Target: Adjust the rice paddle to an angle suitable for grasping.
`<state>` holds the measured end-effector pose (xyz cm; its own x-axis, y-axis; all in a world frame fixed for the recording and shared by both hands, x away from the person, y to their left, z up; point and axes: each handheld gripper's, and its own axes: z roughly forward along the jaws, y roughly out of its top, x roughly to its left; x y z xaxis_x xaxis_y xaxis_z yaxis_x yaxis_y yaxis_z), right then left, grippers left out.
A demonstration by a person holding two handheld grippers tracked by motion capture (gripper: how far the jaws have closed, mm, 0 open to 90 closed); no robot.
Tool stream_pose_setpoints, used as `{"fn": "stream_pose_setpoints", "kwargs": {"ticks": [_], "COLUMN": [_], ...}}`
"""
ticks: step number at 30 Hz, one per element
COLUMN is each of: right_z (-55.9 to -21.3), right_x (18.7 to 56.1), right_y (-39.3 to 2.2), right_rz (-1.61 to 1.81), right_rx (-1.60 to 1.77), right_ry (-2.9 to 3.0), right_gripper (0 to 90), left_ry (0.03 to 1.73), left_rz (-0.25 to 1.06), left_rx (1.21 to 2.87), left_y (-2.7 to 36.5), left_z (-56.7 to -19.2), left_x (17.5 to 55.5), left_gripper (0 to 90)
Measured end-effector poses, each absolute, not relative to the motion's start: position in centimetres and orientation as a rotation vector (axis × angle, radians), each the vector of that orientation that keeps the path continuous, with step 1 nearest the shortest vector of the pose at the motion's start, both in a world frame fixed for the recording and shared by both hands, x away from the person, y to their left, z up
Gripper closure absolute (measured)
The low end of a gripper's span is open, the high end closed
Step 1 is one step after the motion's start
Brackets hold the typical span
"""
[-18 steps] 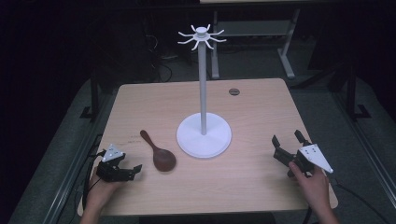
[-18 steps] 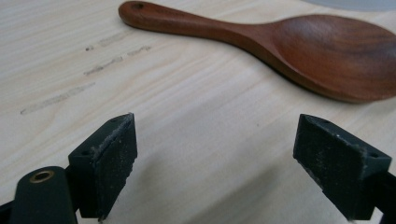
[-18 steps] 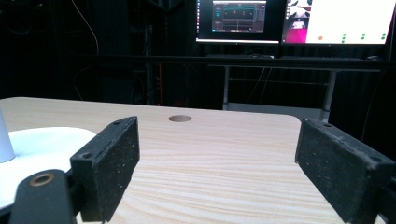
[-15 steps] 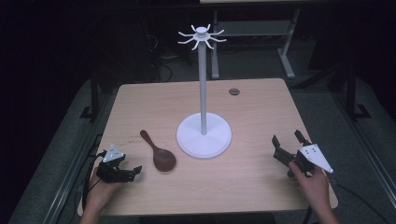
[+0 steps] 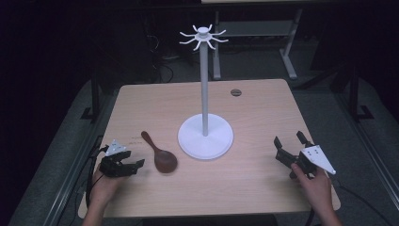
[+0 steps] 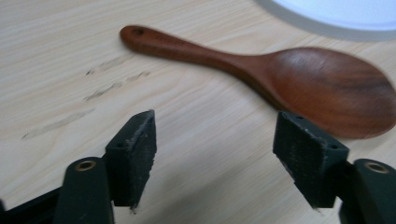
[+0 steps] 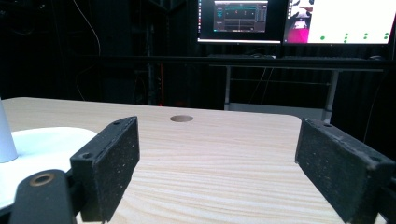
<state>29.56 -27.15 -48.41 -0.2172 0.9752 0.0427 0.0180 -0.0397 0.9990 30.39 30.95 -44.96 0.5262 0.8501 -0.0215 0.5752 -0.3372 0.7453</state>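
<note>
A dark brown wooden spoon (image 5: pixel 159 152) lies flat on the table, bowl toward the front, left of the white stand. In the left gripper view the spoon (image 6: pixel 280 79) lies just beyond the jaws, bowl to the right, with no contact. My left gripper (image 5: pixel 135 165) rests near the front left edge, open and empty, pointing right at the spoon's bowl. My left gripper (image 6: pixel 219 158) has bare wood between its pads. My right gripper (image 5: pixel 288 145) is near the front right edge, open and empty; in its own view my right gripper (image 7: pixel 217 163) faces across the table.
A white hook stand (image 5: pixel 204 84) with a round base (image 5: pixel 205 141) rises at the table's middle, with hooks at the top. A cable hole (image 5: pixel 235 92) sits at the back right of the table (image 5: pixel 254 188). Monitors (image 7: pixel 299 21) glow behind the table.
</note>
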Motion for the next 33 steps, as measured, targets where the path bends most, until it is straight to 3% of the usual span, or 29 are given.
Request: {"fn": "stream_pose_setpoints", "kwargs": {"ticks": [12,26,33], "right_z": [-48.4,-48.4,-48.4], "right_x": [29.7,29.7,29.7], "right_y": [-27.0,-27.1,-27.1], "right_rz": [1.385,1.385,1.387], "right_rx": [1.141,1.141,1.142], "right_ry": [1.356,1.354,1.355], "right_gripper": [13.0,13.0,13.0], "left_ry": [1.112,1.033,0.992], "left_rz": [0.461,0.377,0.343], "left_rx": [2.037,2.102,2.148], "left_y": [29.0,24.9,22.8], "left_z": [-43.4,-42.4,-42.4], "left_x": [31.4,33.7,34.9], "left_gripper": [48.1,86.7,89.6]}}
